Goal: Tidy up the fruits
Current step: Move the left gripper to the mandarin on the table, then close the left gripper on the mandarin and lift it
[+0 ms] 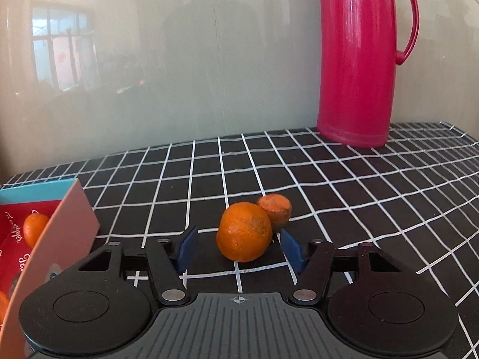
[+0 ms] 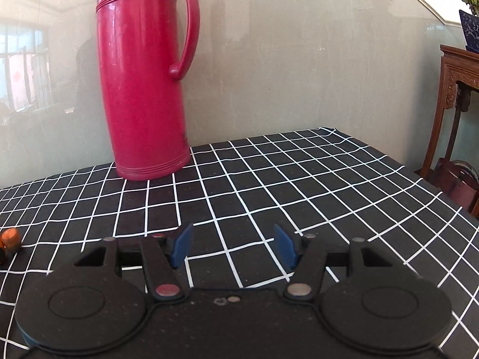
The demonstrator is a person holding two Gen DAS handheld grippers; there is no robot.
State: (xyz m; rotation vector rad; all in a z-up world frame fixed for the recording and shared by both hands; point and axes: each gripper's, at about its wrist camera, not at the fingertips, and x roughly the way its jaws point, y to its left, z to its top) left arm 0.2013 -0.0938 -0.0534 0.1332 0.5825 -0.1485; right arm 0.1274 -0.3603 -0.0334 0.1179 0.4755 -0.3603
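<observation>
Between the blue pads of the left gripper [image 1: 238,246] sits an orange [image 1: 244,232] on the surface [image 1: 344,197], which wears a black cloth w/ white grid lines. Pads stand either side of the fruit w/ a visible gap on the left side & a thin gap on the right, so not pressing: the left gripper is released, fruit inside its span but not grasped. Just behind the orange & touching it, slightly to the gripper's right, lies a second, smaller orange piece [image 1: 274,208] w/ a rough, dull top face; can't tell if it's a cut fruit or peel. Left of the left gripper, close by its left finger, is an open box [image 1: 69,224], teal rim, red printed inside, pale flap leaning toward the gripper; one orange fruit in the box [image 1: 34,229], and more orange at the very edge, too cut off to tell. Far ahead to the right, a tall red thermos jug [image 1: 359,59] stands upright at the back of the surface by the pale wall.

Right gripper [image 2: 233,246]: released too, pads apart w/ only bare cloth between them. Thermos ahead-left of it. Small piece shows at its far left. A carved wooden stand [image 2: 458,89] beyond the surface's right edge
</observation>
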